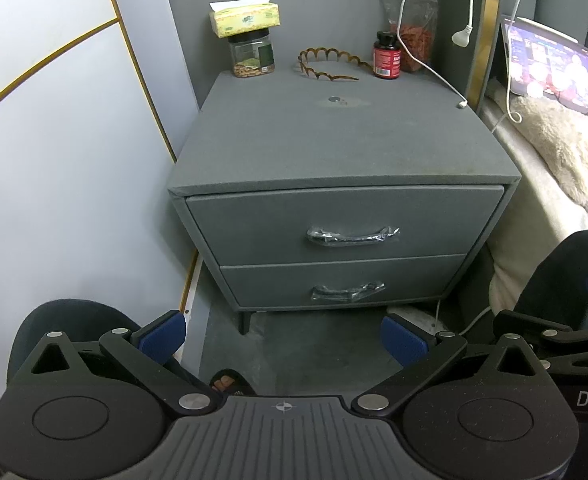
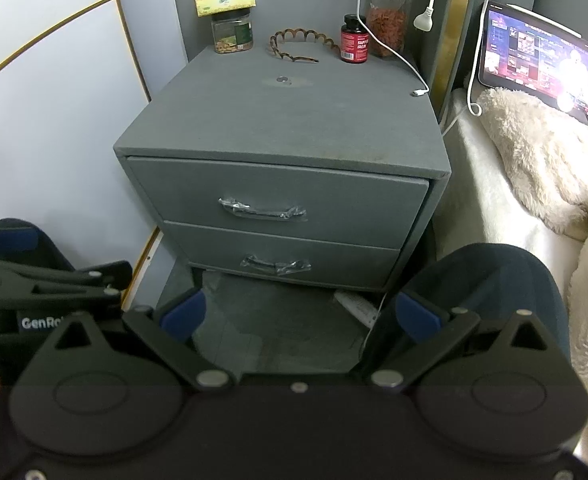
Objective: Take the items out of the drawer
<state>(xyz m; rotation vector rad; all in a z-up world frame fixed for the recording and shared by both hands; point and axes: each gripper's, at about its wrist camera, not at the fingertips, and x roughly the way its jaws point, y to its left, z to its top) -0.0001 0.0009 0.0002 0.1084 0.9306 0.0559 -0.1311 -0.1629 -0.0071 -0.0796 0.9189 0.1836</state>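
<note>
Grey upholstered nightstand wedged between wall panel and bed. Both drawers shut: top drawer and bottom drawer sit flush with the carcass, handles wrapped in plastic film, insides hidden, so whatever the drawers hold cannot be seen. This fits two stages: drawers closed before anything is pulled out, or closed again after items were taken out onto the top; cannot tell which.

Along the nightstand's back edge: left back corner has a clear jar with nuts low inside, dark lid on, tissue box stacked on it with a sheet poking out. Mid back edge has a scalloped brown headband. Right back corner has a clear pouch of reddish bits and a red-label pill bottle, capped. White cable runs to the right edge.

Left gripper fingers wide apart, holding nothing, low in front of the nightstand. Right gripper likewise spread and empty
</note>
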